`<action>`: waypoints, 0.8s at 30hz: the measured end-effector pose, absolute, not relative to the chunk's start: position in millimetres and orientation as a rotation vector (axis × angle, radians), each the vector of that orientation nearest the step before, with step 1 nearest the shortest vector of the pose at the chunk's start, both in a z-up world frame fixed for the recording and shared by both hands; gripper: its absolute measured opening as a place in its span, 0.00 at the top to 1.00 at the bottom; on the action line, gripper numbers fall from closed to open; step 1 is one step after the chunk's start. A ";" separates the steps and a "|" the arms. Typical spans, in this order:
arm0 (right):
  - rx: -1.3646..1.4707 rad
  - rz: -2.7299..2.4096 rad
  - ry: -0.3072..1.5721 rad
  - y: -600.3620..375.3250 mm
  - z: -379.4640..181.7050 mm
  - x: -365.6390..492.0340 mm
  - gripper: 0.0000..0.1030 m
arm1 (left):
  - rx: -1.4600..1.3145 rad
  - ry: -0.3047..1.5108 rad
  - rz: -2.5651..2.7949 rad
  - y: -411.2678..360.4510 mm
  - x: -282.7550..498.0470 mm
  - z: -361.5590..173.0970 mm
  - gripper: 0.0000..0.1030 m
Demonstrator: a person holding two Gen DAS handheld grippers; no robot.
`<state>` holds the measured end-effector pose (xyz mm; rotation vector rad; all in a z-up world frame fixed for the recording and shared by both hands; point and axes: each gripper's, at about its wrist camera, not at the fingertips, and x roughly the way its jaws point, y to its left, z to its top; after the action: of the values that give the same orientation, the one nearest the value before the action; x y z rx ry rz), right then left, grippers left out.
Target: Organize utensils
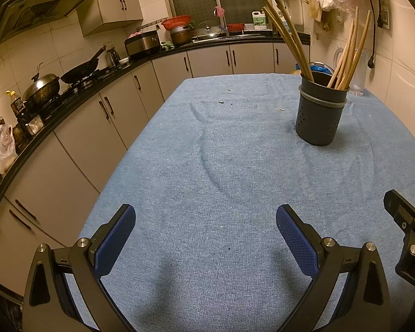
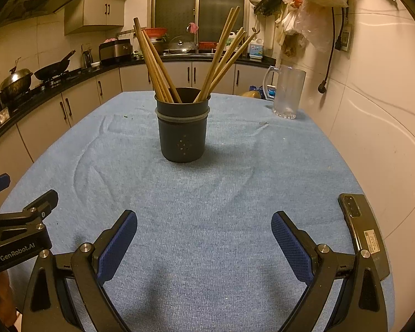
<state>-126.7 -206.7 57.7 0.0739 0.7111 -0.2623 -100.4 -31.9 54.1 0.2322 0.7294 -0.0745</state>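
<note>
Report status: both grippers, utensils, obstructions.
Left hand-held gripper open, empty. Right hand-held gripper open, empty. Chopsticks upright in dark holder on blue cloth. Phone beside right gripper; path clear.

Light blue woven cloth (image 2: 207, 193) across the table, flecked with a few green and pale crumbs. Dark grey holder (image 2: 182, 127), ringed by a lighter grey band, dotted with small round holes in a diamond pattern. Tan wooden chopsticks (image 2: 221, 63) inside. Black gripper frames with blue mesh-textured pads (image 2: 116, 249) and silver bolts; same blue on the left pads (image 1: 113, 243). Clear frosted jug (image 2: 287, 94). Black phone (image 2: 365, 235) with a white label. Cream cabinets (image 1: 77, 138), black countertop, dark handles.
</note>
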 end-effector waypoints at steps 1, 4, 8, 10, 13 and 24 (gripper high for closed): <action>0.073 -0.262 0.712 -206.5 57.4 -126.8 0.03 | 0.232 0.730 -0.075 -31.8 -100.5 53.9 0.02; 0.073 -0.262 0.712 -206.6 57.3 -126.5 0.03 | 0.232 0.729 -0.075 -31.8 -100.3 54.2 0.02; 0.073 -0.262 0.713 -206.6 57.1 -126.3 0.03 | 0.231 0.729 -0.074 -31.7 -100.6 54.0 0.02; 0.072 -0.263 0.714 -206.9 56.8 -126.3 0.04 | 0.231 0.730 -0.075 -31.8 -100.4 54.2 0.02; 0.073 -0.262 0.713 -206.8 56.9 -126.2 0.04 | 0.232 0.729 -0.075 -31.7 -100.4 54.3 0.02; 0.070 -0.262 0.717 -207.5 55.7 -126.2 0.03 | 0.230 0.735 -0.081 -33.5 -98.6 52.1 0.02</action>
<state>-126.2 -207.5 55.7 0.0703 0.7172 -0.2623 -98.6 -33.5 52.1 0.2305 0.7352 -0.0810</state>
